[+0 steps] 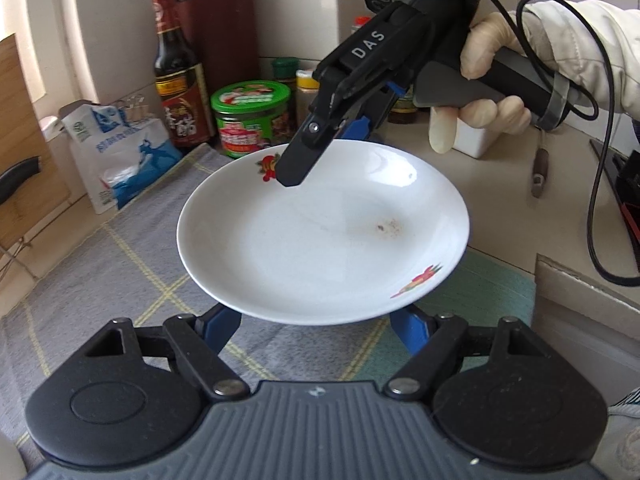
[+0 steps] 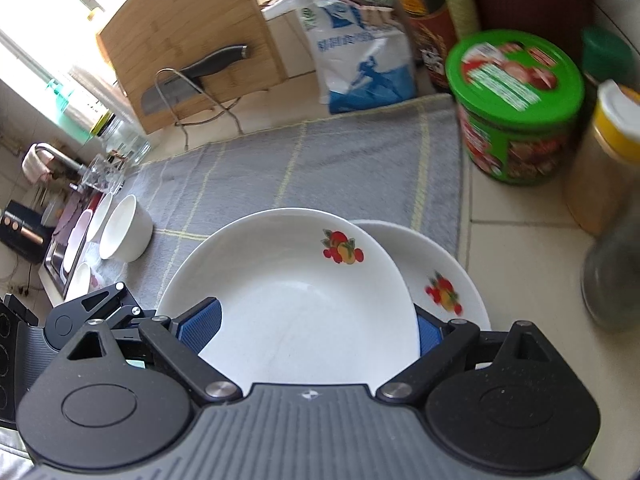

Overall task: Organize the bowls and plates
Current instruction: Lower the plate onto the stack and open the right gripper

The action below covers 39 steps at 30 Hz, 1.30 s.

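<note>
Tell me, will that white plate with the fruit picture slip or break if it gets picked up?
The plate looks glazed and shiny, so probably slippery at the rim. It seems to be hard ceramic: stiff, and likely to chip or shatter if dropped. Its round, shallow shape might rock when pushed.

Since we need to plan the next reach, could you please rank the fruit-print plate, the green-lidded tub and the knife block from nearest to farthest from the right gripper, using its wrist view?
From the right gripper:
1. Fruit-print plate, between the jaws.
2. Green-lidded tub, to the right, past the grey mat's corner.
3. Knife block, far left, beyond the mat.
</note>
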### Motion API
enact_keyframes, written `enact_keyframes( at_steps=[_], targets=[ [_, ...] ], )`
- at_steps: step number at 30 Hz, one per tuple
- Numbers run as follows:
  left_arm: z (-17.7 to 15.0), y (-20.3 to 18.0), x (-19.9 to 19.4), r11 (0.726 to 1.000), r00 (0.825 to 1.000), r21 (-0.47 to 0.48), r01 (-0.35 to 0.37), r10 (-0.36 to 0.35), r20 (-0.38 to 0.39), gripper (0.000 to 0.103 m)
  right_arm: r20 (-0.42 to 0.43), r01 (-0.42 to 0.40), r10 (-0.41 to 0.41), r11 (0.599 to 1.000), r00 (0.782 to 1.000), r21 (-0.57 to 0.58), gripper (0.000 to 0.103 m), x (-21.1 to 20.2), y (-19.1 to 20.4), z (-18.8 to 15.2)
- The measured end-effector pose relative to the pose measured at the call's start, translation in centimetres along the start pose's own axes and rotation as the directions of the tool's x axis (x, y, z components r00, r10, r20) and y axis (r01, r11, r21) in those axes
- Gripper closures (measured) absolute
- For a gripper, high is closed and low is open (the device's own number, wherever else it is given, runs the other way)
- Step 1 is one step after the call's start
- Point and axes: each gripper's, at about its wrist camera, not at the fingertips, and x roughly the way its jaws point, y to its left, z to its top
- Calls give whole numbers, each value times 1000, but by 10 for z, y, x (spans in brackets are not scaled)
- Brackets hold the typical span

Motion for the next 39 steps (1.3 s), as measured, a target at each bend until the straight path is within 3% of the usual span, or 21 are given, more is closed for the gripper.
enact_keyframes(
  at_steps=[23,39],
  targets=[
    [3,-9,21,999,999,18,28,-27,-39,22,24,31,-33,997,999,78,5,-18,-19,-25],
    [3,-9,23,999,999,1,46,-46,-25,17,52,72,-78,991,996,112,4,-32,-15,-33]
  ],
)
